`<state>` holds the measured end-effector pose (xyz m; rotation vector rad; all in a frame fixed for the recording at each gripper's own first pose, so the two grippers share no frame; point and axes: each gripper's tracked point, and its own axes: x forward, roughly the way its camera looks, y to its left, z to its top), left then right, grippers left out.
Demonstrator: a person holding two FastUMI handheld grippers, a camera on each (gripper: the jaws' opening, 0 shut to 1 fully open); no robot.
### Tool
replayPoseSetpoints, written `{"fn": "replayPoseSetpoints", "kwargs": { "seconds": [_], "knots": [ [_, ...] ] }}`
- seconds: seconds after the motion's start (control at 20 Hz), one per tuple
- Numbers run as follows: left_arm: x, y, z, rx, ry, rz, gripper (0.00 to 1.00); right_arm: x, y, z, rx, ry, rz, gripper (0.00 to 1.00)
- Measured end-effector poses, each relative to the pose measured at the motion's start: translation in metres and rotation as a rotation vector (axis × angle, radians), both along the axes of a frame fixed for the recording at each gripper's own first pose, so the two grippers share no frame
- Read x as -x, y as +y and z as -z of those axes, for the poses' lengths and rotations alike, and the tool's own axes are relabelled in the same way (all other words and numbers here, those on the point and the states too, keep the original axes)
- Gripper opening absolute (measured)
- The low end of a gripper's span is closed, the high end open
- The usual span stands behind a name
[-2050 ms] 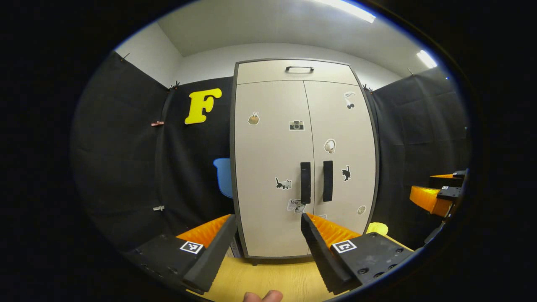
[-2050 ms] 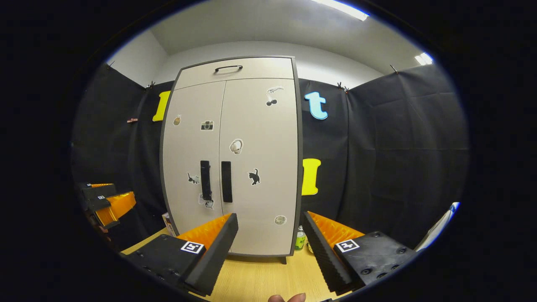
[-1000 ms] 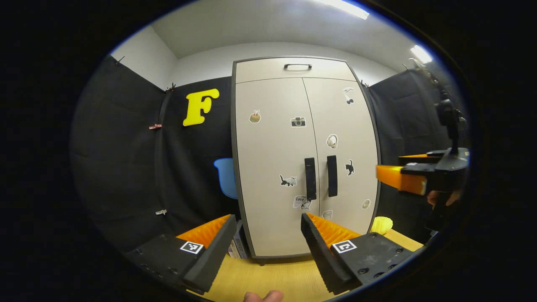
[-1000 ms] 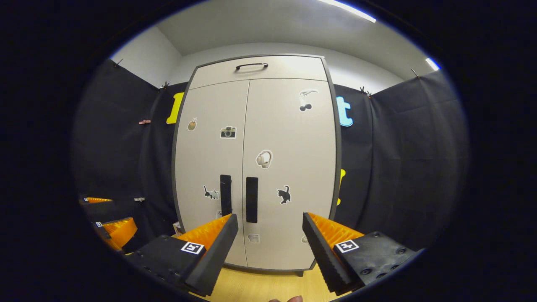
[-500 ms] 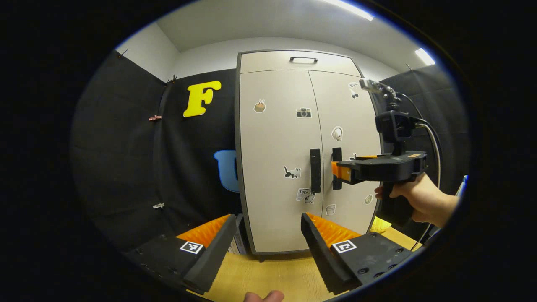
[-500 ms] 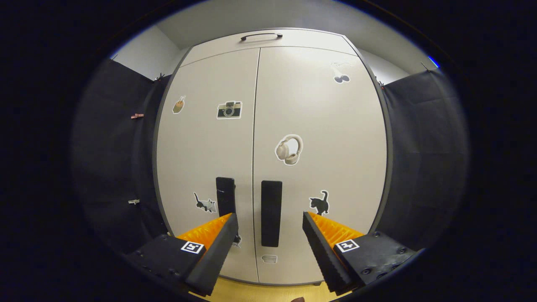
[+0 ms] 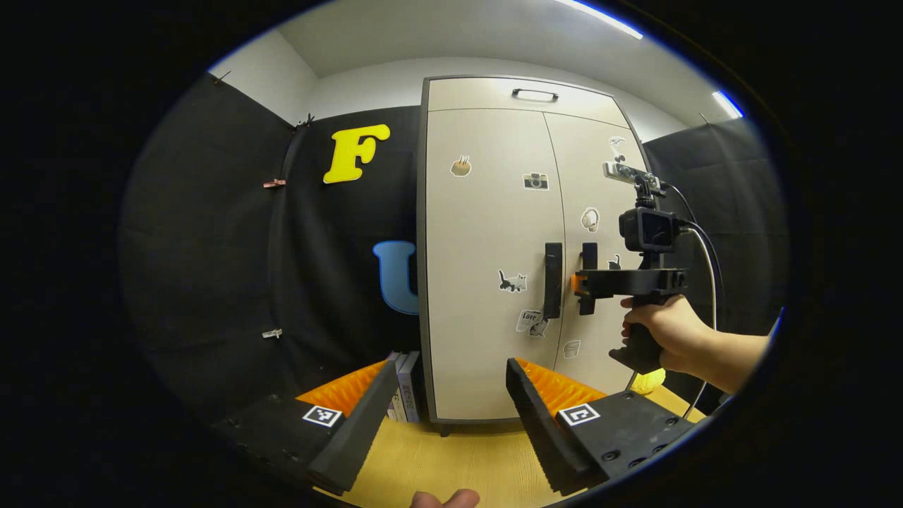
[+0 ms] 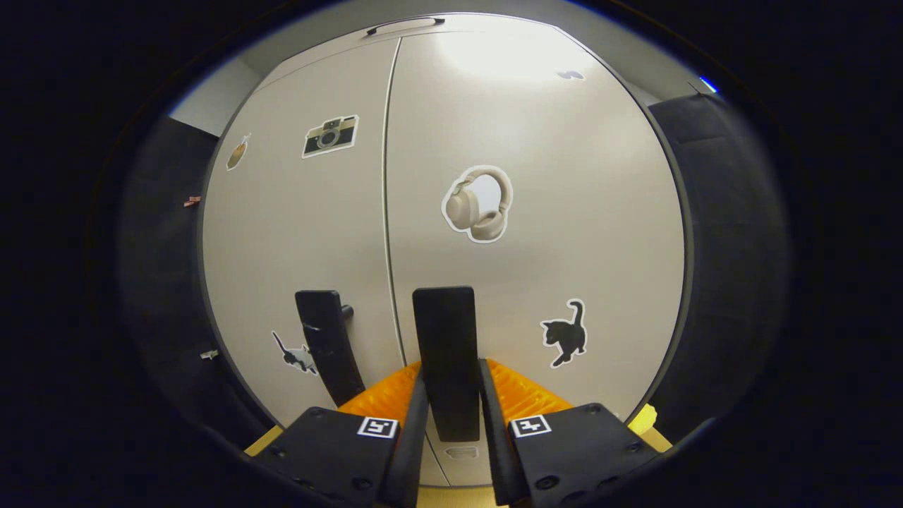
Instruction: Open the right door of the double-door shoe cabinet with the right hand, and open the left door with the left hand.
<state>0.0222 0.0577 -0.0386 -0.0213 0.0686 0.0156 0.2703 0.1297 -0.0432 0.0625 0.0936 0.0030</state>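
Our right gripper (image 8: 449, 416) had snapped its fingers in on the right door handle (image 8: 446, 356), both pads pressed against the black bar; half a second before they were spread wide and short of it. In the left gripper view we saw the same thing from the side: the gripper's nose at the handle, a hand (image 7: 667, 339) behind it on the grip. So the grasp looked made, and we judged the pull was next. The right door (image 8: 536, 233) was not yet off the frame, its seam with the left door (image 8: 303, 233) tight. Our left gripper (image 7: 448, 406) hung well back from the shoe cabinet (image 7: 487, 282), fingers wide apart and empty, the left door handle (image 7: 553, 280) untouched. Books (image 7: 403, 386) stood beside the cabinet on the wooden table (image 7: 458, 458).
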Motion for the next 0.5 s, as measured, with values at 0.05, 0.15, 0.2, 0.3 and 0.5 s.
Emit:
{"fn": "replayPoseSetpoints", "kwargs": {
  "seconds": [0.05, 0.15, 0.2, 0.3, 0.5],
  "knots": [
    [0.000, 0.001, 0.000, 0.000, -0.001, -0.002, 0.96, 0.002, 0.001, 0.000, 0.028, 0.003, 0.001, 0.43],
    [0.000, 0.001, 0.002, 0.002, 0.002, -0.005, 0.96, 0.001, 0.002, 0.000, 0.076, 0.005, 0.011, 0.36],
    [0.001, 0.002, 0.002, 0.005, 0.003, -0.008, 0.96, -0.001, 0.002, 0.001, 0.068, 0.012, 0.010, 0.30],
    [0.005, 0.002, 0.004, 0.015, 0.007, -0.013, 0.96, -0.001, 0.001, 0.001, 0.043, 0.018, -0.003, 0.25],
    [0.013, 0.002, 0.004, 0.027, 0.014, -0.022, 0.96, 0.000, 0.001, 0.002, 0.001, 0.030, -0.018, 0.18]
  ]
}}
